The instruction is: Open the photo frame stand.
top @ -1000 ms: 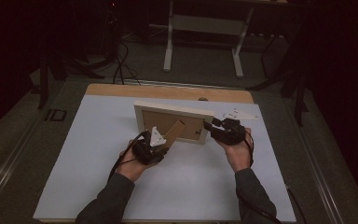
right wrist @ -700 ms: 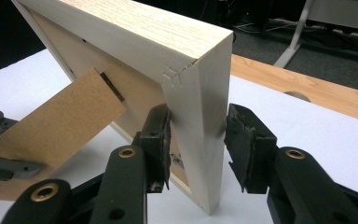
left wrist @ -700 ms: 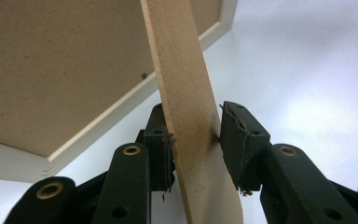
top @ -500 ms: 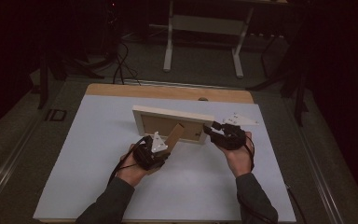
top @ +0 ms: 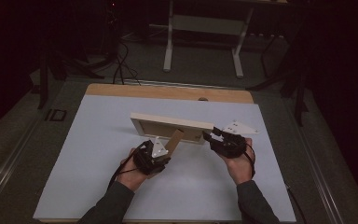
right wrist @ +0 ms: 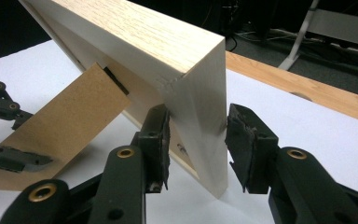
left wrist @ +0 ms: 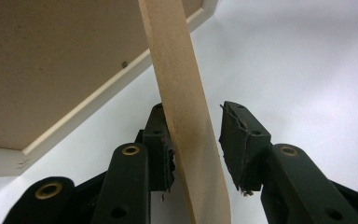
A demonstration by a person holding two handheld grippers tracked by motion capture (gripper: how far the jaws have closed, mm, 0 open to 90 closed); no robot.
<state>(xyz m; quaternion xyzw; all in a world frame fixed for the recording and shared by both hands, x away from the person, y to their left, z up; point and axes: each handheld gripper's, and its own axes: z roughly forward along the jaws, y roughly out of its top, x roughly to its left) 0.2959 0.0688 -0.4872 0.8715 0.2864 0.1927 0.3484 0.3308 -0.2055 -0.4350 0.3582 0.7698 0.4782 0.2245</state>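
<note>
the frame (top: 170, 125) now stands a bit nearer the left than a second ago, and the right tongs (top: 213, 137) have slid back off its end, so the job of propping it upright looks nearly done. nearest, the left tongs (top: 164, 156) are spread around the stand (left wrist: 182, 116); one pad touches it, the other is apart. the right tongs (right wrist: 198, 140) straddle the frame's end (right wrist: 205, 121), spread, one pad just beside it. the frame stands mid-counter (top: 98, 140).
</note>
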